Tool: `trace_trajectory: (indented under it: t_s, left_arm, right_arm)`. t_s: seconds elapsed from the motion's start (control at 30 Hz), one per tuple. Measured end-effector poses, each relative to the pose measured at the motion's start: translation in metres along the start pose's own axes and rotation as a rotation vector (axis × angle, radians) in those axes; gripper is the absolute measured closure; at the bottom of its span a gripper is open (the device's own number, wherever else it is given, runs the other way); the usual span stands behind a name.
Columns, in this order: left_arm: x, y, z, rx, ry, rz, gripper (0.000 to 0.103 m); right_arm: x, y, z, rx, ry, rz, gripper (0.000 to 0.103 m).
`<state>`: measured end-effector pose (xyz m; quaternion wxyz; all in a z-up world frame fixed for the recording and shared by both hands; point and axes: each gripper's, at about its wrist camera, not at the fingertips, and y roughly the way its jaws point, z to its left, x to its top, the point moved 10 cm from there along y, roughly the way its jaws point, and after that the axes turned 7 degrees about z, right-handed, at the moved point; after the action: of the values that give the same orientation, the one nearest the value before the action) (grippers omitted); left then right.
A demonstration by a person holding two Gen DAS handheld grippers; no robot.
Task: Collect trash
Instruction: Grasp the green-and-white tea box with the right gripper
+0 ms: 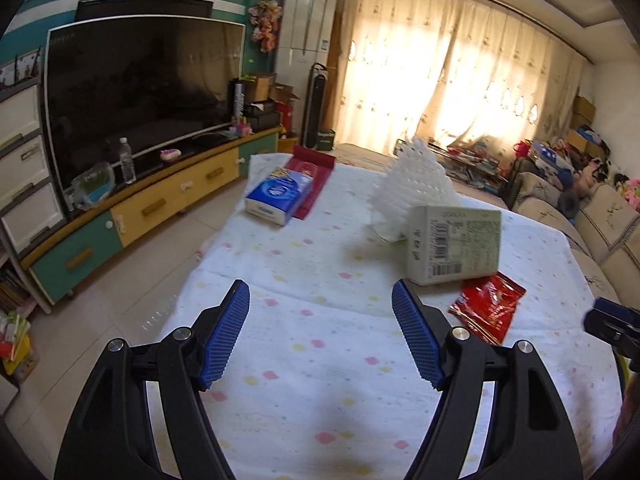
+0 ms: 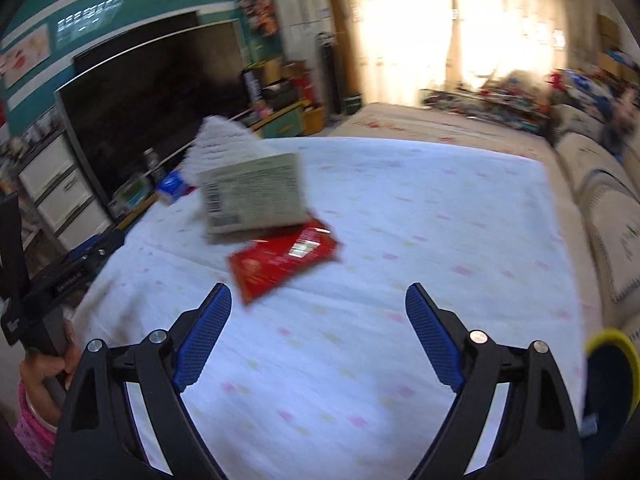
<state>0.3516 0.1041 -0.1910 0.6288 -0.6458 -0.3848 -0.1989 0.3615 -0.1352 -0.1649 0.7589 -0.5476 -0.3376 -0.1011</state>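
Here, left gripper [image 1: 321,296] spread wide, bare cloth [image 1: 320,352] beneath, carton [image 1: 454,242] ahead.

We are in a home living room. A large curved television [image 1: 136,92] fills the left of the frame, standing on a low cabinet [image 1: 132,216] with yellow and teal drawers, against a teal wall. At upper centre a tall white floor-standing air conditioner [image 1: 306,40] stands in the corner, and cream curtains [image 1: 452,68] glow with daylight across the upper right. Along the right edge we see a beige sofa [image 1: 600,220] with toys and boxes heaped behind it. A table under a white dotted cloth [image 1: 320,320] takes up the lower middle, with a tissue pack [image 1: 276,196] on it
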Motion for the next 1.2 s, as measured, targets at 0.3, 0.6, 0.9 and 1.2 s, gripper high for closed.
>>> trace_trajectory:
  t_s: [0.3, 0.6, 0.9, 1.2]
  left_arm:
    - [0.001, -0.016, 0.036, 0.108, -0.095, -0.036, 0.026]
    - [-0.003, -0.01, 0.026, 0.097, -0.066, -0.01, 0.026]
    - [0.002, -0.022, 0.026, 0.113, -0.064, -0.057, 0.026]
    - [0.004, -0.031, 0.034, 0.145, -0.091, -0.088, 0.026]
  right_arm:
    - [0.061, 0.062, 0.037, 0.008, -0.063, -0.004, 0.008]
    - [0.091, 0.105, 0.012, 0.167, 0.023, 0.094, 0.008]
    - [0.081, 0.117, 0.036, 0.24, -0.095, 0.132, 0.008]
    - [0.036, 0.075, 0.084, 0.25, -0.286, 0.092, 0.012]
